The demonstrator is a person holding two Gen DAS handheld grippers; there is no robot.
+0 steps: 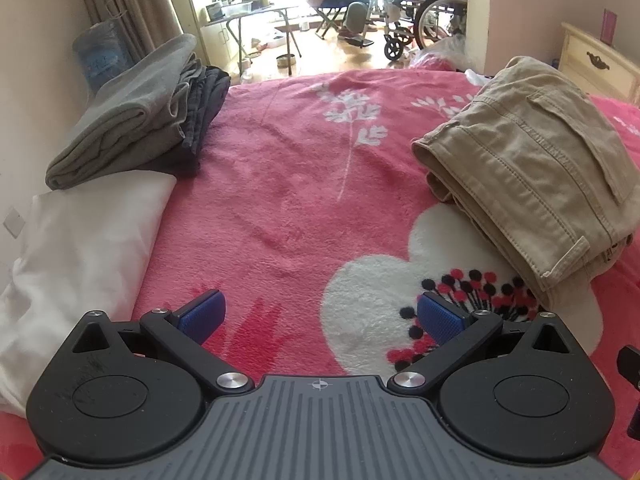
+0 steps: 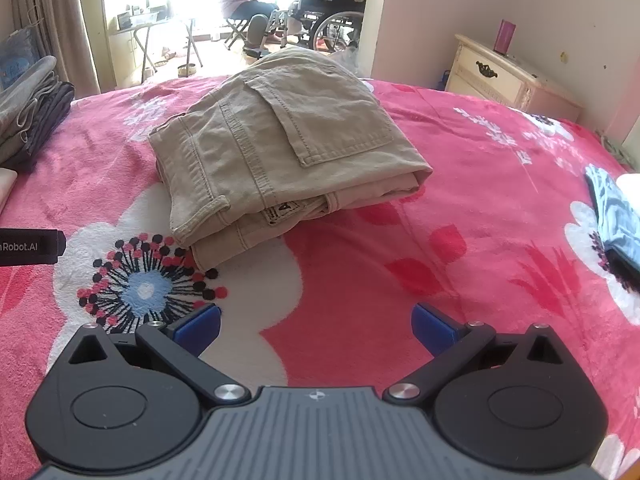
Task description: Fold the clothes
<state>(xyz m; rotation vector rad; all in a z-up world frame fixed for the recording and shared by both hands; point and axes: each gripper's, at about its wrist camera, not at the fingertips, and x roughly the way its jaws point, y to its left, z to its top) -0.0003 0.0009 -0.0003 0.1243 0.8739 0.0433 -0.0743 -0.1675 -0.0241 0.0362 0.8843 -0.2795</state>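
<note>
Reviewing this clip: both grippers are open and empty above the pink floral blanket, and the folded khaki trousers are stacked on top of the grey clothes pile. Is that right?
Not quite. The folded khaki trousers lie alone on the pink floral blanket, apart from the grey clothes pile at the far left, as the left wrist view shows. The left gripper and right gripper are open and empty.

One legible marking: white lettering "Robot.AI", its start cut off by the frame edge, on a black bar (image 2: 30, 247) to the left of the right gripper (image 2: 316, 330). A label (image 2: 282, 212) protrudes from the folded khaki trousers (image 2: 276, 148) ahead of that gripper; only a partial letter "A" shows, remainder hidden. Print on the blue bag (image 1: 100, 60) far left ahead is illegible.
</note>
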